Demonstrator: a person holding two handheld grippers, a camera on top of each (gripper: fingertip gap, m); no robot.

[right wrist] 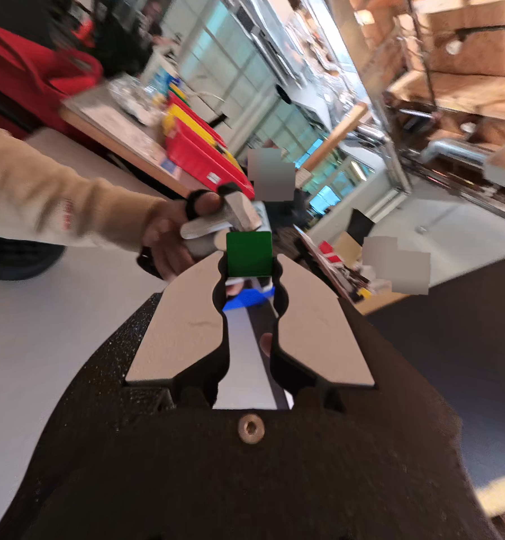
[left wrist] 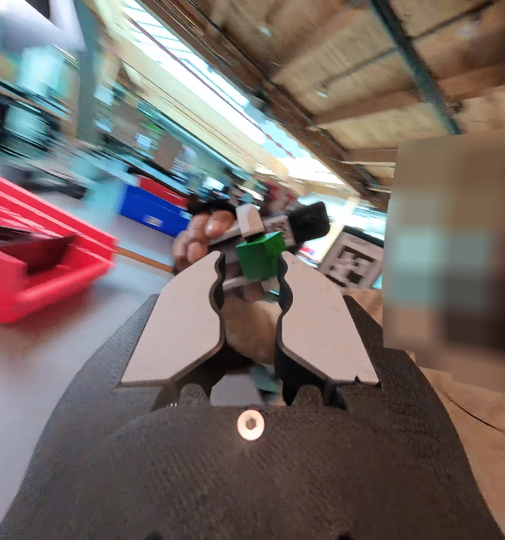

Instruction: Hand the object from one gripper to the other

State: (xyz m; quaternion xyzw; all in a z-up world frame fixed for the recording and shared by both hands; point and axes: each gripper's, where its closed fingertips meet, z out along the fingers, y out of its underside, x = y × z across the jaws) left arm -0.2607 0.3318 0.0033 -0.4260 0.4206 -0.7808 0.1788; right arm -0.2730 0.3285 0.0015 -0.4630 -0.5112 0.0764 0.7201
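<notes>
Block: green block (right wrist: pixel 249 253) held in the air above the grey table (right wrist: pixel 41 336), pinched at the very tips of the right gripper (right wrist: pixel 249 262).
Right jaws: closed on the block, one tip flat against each side face.
Left gripper (left wrist: pixel 251 263): aimed at the same block (left wrist: pixel 260 257), which sits at or just past its mouth.
Left jaws: apart, a clear gap on one side of the block, the other side close or touching; no pinch visible.
Crossing: from the left wrist view, right fingers above and below the block; from the right wrist view, left fingers above and below. The two grips look roughly at right angles, so free faces seem available.
Progress: pickup and meet-up done, judging by the layout. Left to do: close left on the block, open right, pull apart.
Orientation: square face toward the right camera, edges lined up with the right fingers. Tilted in the left wrist view, top leaning right.
Long axis: looks slightly longer along the line between the right fingers, but near-cubic; cannot say firmly.
Hands: one hand (left wrist: pixel 192 242) behind the right gripper, one hand (right wrist: pixel 163 248) with a beige sleeve (right wrist: pixel 55 198) on the left.
Surroundings: red bin (left wrist: pixel 41 263) and blue bin (left wrist: pixel 149 210) well clear; background heavily blurred.
</notes>
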